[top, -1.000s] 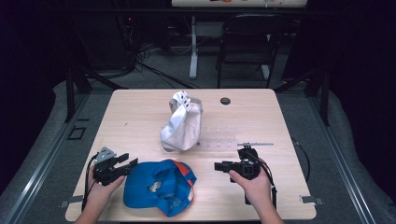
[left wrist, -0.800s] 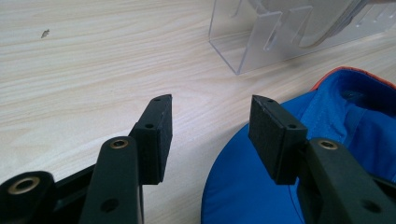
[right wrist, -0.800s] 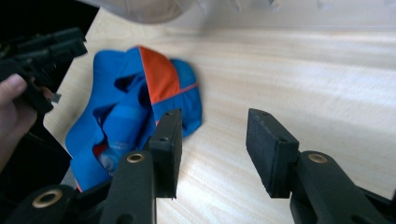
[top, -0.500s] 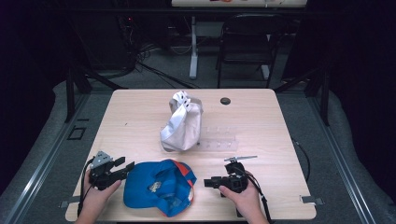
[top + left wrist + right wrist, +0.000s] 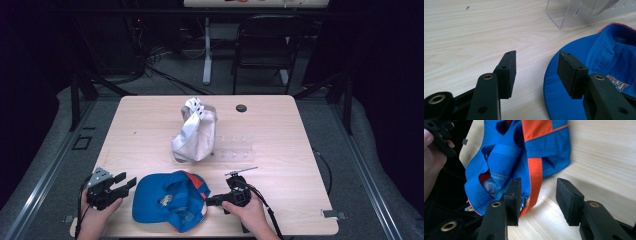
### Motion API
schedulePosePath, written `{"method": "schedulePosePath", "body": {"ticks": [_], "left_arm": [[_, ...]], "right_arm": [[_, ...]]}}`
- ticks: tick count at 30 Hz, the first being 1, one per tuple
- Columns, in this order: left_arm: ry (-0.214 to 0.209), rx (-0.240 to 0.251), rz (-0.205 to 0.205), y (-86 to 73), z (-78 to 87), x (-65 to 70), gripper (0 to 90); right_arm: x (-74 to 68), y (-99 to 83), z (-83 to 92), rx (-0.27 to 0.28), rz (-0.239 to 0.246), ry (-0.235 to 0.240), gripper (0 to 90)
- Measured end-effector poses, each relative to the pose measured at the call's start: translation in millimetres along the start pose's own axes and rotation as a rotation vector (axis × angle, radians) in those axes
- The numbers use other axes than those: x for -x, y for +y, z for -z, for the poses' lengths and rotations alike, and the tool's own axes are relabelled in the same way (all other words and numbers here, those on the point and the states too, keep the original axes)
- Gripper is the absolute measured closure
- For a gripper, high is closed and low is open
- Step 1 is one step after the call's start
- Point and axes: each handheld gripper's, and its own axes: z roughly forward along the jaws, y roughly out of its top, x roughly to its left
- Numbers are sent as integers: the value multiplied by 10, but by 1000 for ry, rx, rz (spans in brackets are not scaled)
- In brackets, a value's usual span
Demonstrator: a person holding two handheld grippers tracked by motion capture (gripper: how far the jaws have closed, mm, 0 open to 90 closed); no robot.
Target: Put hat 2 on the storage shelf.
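A blue cap (image 5: 170, 200) with orange panels lies upside down near the table's front edge. My left gripper (image 5: 125, 182) is open just left of it; in the left gripper view its jaws (image 5: 536, 67) stand wide apart, the right one over the blue brim (image 5: 564, 100). My right gripper (image 5: 212, 201) is open at the cap's right side. In the right gripper view (image 5: 537, 195) the cap's orange strap (image 5: 535, 177) hangs in the gap between the jaws, close to the left one, and the blue fabric (image 5: 499, 157) lies beyond.
A grey-white cap (image 5: 195, 132) leans on a clear plastic stand (image 5: 235, 147) at the table's middle; the stand's corner (image 5: 584, 10) is ahead of the left gripper. A small black disc (image 5: 241, 107) lies at the back. The person's other hand (image 5: 431, 152) is beyond the cap.
My right gripper has moved left and toward the front edge, up to the blue cap's side. The left gripper has barely shifted.
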Motion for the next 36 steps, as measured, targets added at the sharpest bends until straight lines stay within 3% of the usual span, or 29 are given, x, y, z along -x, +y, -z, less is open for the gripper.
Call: {"method": "schedulePosePath", "body": {"ticks": [1,10,11,14,21,29,36], "left_arm": [[3,3,0,-8,4,-2,503],[8,-3,3,-24,33,-6,502],[8,-2,4,-24,33,-6,503],[8,-3,2,-23,32,-8,503],[8,-3,2,-23,30,-10,502],[7,-4,2,-25,26,-8,502],[7,-3,3,-26,25,-10,502]], "right_arm": [[-17,0,-52,-28,-6,20,562],[-3,6,-184,-79,-36,88,563],[-34,-7,-210,-57,-72,77,564],[-4,8,-189,-87,-54,119,574],[-10,21,-115,-67,-89,190,659],[-20,33,-84,-47,-101,161,759],[-15,41,-59,-41,-122,154,771]]}}
